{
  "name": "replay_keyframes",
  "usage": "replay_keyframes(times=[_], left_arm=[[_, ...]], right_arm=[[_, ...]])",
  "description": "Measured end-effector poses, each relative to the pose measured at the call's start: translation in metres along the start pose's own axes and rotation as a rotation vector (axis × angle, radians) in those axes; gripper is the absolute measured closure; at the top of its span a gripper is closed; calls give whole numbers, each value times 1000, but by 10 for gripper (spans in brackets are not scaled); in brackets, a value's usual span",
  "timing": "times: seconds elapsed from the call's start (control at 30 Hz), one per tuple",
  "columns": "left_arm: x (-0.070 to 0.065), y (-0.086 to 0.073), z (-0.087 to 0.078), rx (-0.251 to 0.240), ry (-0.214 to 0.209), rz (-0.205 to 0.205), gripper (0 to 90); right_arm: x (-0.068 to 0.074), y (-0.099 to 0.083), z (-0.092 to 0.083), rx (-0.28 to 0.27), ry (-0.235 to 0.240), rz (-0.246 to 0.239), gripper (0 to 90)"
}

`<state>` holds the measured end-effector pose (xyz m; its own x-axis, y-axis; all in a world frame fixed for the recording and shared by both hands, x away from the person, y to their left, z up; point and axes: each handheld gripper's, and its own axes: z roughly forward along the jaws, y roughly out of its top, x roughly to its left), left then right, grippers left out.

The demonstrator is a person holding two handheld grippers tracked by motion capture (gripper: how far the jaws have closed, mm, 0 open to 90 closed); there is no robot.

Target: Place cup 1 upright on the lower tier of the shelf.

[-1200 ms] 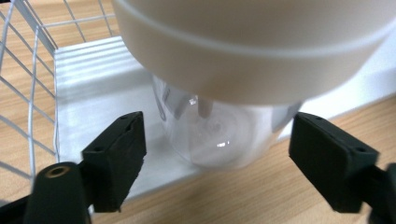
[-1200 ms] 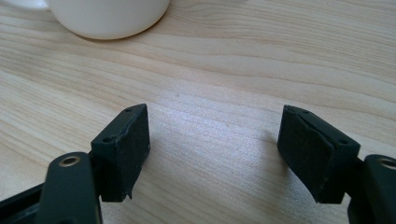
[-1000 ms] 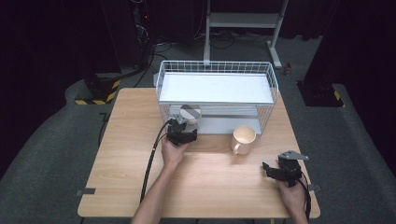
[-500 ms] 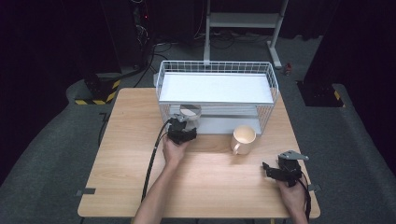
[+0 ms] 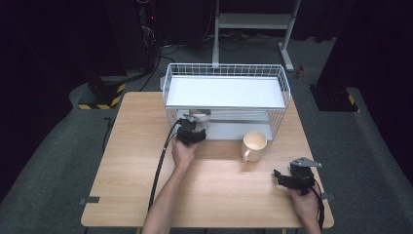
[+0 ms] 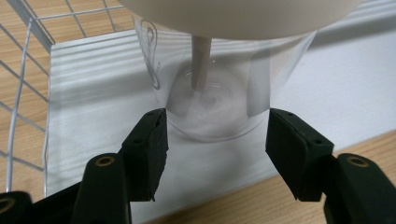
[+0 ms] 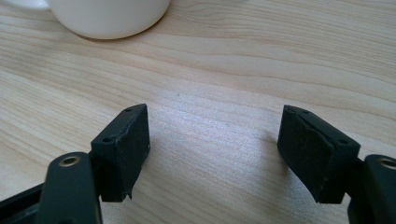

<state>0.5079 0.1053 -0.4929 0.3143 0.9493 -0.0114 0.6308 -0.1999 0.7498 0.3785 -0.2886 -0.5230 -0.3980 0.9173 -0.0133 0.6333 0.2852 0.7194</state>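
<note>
High view: one wire basket, one mug and one clear glass at center; since the earlier frame the left gripper has been closing on the glass. Left gripper view: its fingers pinch the glass at center. Right gripper view: the right gripper gapes empty over the tabletop.

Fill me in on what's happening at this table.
A person works with a gripper in each hand. The left gripper has just been closing on a clear glass standing on the lower shelf of a white wire rack; its pads sit against the glass's sides. The right gripper rests open over the bare wooden table, near a cream mug standing in front of the rack.
</note>
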Motion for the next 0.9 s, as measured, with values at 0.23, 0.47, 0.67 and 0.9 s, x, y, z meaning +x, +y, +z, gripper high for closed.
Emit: replay_keyframes(times=[0.23,0.47,0.67,0.9], left_arm=[[1,3,4,5,-1,-27,415],[0,5,1,-9,-7,-34,433],[1,2,-10,-14,-27,-16,362],[-1,2,-26,-36,-39,5,329]], right_arm=[[0,0,0,0,1,0,254],[0,0,0,1,2,3,254],[0,0,0,1,1,2,254],[0,0,0,1,2,3,254]])
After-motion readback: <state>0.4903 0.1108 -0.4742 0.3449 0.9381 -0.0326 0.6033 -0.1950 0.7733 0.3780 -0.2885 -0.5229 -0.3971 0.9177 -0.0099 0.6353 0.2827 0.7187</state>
